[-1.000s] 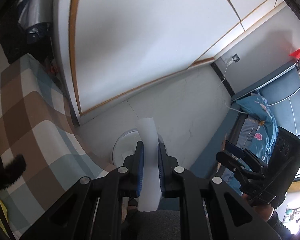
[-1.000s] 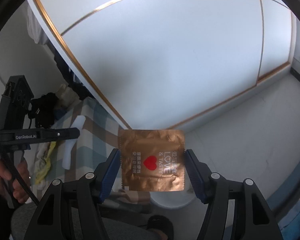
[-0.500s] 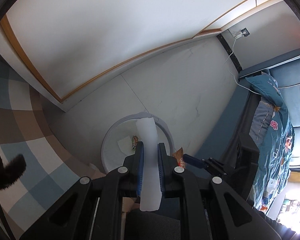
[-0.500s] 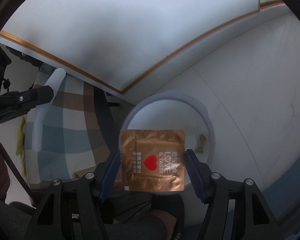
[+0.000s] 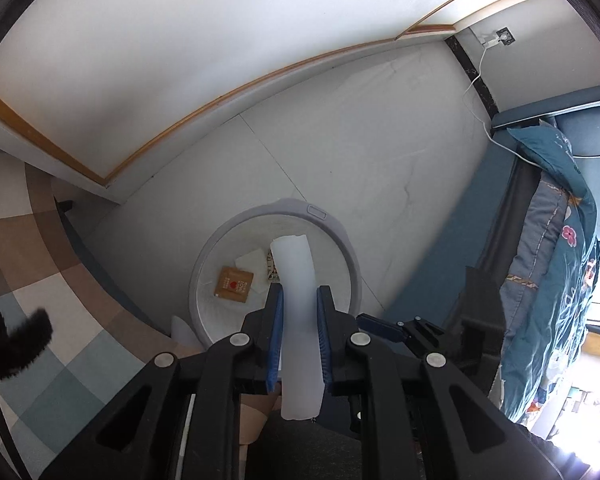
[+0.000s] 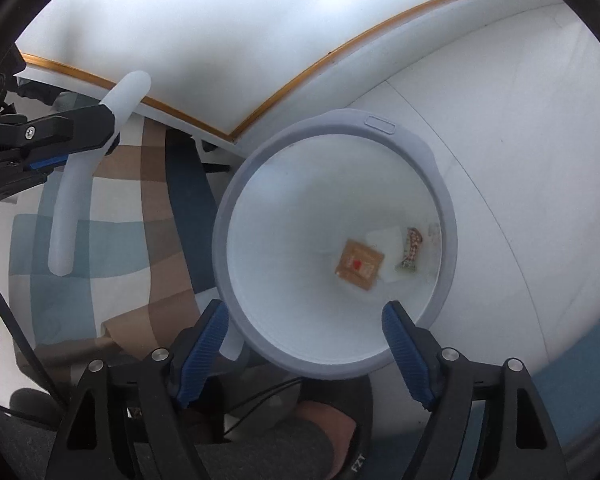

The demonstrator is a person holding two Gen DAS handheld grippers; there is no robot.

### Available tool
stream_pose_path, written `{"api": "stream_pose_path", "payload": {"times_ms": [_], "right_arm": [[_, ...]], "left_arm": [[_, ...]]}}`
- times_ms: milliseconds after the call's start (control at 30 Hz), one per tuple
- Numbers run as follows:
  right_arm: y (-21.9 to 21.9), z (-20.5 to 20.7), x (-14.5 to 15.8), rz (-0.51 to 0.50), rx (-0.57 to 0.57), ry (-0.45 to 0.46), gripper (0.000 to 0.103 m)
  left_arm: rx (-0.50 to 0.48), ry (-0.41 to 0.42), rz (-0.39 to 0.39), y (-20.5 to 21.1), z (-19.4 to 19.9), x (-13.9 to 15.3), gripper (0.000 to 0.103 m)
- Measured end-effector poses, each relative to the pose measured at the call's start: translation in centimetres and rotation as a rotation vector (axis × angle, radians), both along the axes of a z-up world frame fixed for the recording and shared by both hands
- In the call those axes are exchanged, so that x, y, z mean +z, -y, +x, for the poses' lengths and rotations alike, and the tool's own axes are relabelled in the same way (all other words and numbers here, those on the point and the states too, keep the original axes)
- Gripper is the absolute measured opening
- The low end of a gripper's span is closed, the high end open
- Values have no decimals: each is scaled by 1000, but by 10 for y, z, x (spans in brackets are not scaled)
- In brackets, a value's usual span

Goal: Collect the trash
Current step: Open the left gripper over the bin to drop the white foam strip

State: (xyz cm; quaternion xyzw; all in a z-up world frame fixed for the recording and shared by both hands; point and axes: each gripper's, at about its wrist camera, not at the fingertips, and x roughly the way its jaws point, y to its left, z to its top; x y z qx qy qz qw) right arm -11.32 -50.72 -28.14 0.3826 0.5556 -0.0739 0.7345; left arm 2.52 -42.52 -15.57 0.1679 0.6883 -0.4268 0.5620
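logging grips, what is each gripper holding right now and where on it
Left gripper: shut on the white tube, about mid-length. Right gripper: jaws opening, nothing between them.

Small patterned wrapper point(image 6: 411, 251) in the bin point(image 6: 440, 184) too tiny for me to read, white scrap point(image 6: 384, 240) beside it half covered by the gold packet point(image 6: 359, 264), my view of the bin's near rim blocked by the white tube point(image 5: 298, 312)

Place: a home bedroom.
Bedding: a blue floral quilt point(image 5: 556, 264) lies bunched on a dark blue upholstered bed point(image 5: 592, 120); a brown, white and blue checked blanket point(image 5: 32, 280) lies opposite.
Floor: pale grey floor tiles point(image 5: 340, 140).
Bin: a round grey plastic wastebasket point(image 6: 440, 184).
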Motion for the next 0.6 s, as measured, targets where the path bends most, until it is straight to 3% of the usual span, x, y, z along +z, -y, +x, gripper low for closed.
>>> {"api": "stream_pose_path", "payload": {"times_ms": [333, 400, 467, 600], "right_arm": [[22, -27, 21, -78, -90, 5, 86], [23, -29, 24, -89, -103, 13, 87], [26, -32, 29, -98, -117, 22, 89], [30, -37, 42, -107, -140, 48, 90]], "left_arm": [[-63, -2, 94, 11, -12, -17, 19], [-74, -4, 115, 12, -14, -18, 44], [-81, -70, 84, 12, -15, -17, 62], [-52, -15, 67, 4, -11, -5, 67]]}}
